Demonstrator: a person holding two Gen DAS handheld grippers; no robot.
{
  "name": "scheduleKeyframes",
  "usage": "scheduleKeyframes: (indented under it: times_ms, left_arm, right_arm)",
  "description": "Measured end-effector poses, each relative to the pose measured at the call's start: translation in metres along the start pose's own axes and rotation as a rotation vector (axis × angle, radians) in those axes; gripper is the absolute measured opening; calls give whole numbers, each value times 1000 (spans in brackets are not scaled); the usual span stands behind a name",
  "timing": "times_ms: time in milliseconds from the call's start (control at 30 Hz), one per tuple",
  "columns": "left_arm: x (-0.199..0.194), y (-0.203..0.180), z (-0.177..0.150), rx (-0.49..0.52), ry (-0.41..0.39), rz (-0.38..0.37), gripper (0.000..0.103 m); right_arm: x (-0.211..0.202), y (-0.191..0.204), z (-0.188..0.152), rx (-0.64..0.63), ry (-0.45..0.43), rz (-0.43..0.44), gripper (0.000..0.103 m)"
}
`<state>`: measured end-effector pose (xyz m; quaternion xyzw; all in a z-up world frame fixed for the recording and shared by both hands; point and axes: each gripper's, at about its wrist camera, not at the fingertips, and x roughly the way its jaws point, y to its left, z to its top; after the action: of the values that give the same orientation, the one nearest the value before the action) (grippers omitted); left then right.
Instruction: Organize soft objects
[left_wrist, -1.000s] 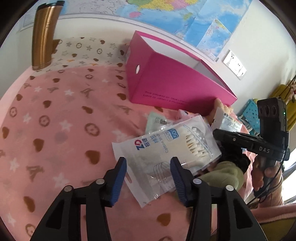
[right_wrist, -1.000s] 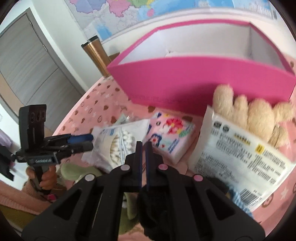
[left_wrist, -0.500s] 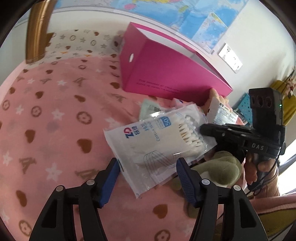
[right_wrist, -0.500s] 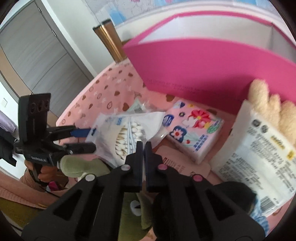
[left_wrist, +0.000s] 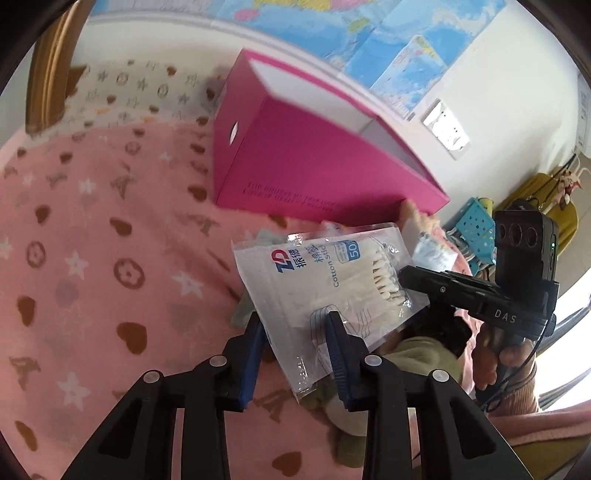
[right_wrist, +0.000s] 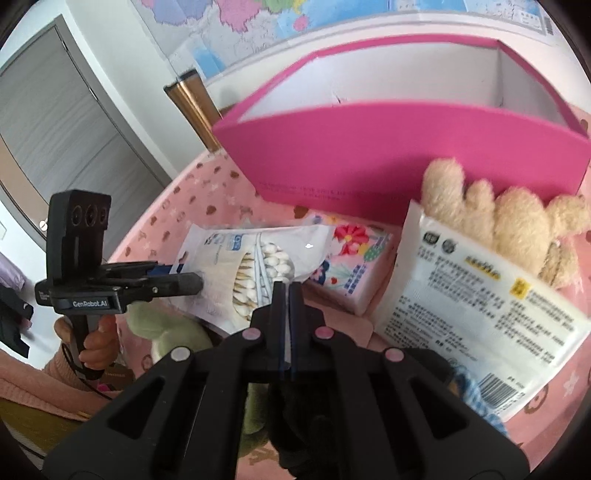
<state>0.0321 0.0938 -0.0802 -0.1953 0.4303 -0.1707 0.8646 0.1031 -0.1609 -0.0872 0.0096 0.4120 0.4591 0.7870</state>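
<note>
A clear bag of cotton swabs (left_wrist: 328, 280) lies on the pink patterned cloth (left_wrist: 92, 266), in front of an open pink box (left_wrist: 314, 162). My left gripper (left_wrist: 295, 325) has its blue fingers on either side of the bag's near end, partly closed on it. My right gripper (right_wrist: 285, 291) is shut and empty; its tip sits at the bag's far end (right_wrist: 255, 266). A floral tissue pack (right_wrist: 354, 266), a white packet (right_wrist: 476, 295), a beige plush (right_wrist: 498, 221) and a green plush (right_wrist: 166, 332) lie around the bag.
A bronze tumbler (left_wrist: 48, 74) stands at the back left of the table. The pink box (right_wrist: 388, 147) is open and white inside. A blue basket (left_wrist: 476, 229) and yellow furniture are off the table's right side. Maps hang on the wall.
My left gripper has moved forward and its fingers have narrowed around the near end of the cotton swab bag. My right gripper has stayed shut and shifted slightly toward the bag.
</note>
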Motion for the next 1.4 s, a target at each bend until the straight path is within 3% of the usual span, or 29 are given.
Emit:
scheduleKeyframes:
  times_ms: [267,533,733,1033,1200,1300,1333,1400]
  left_arm:
    - [-36,-33,35,104,-95,5,35]
    - [-46,-68,103,230,-179,39,36]
    - [-14,-67,144,236,-142,121,36]
    - [34,-36,157,160,-33,177,37]
    - [39,-37,159,157,-34,239,43]
    - [40,-41,159,168,-38,276,50]
    - [40,-43,159,172,-46,291,57]
    - [39,-47,160,188,-70,337,58]
  right_arm:
    - [-37,9,26,-48,-96,-3,3]
    - [-60,-6,83,-77,-201,-55,4]
    - [-43,-35,119,-27,-159,-75,5]
    - [-2,-64,136,28,-27,-91,7]
    - [20,-72,139,46,33,-113,13]
    - [25,-72,139,46,45,-136,16]
    - [24,-72,138,49,42,-137,20]
    - [23,-73,137,53,35,-144,25]
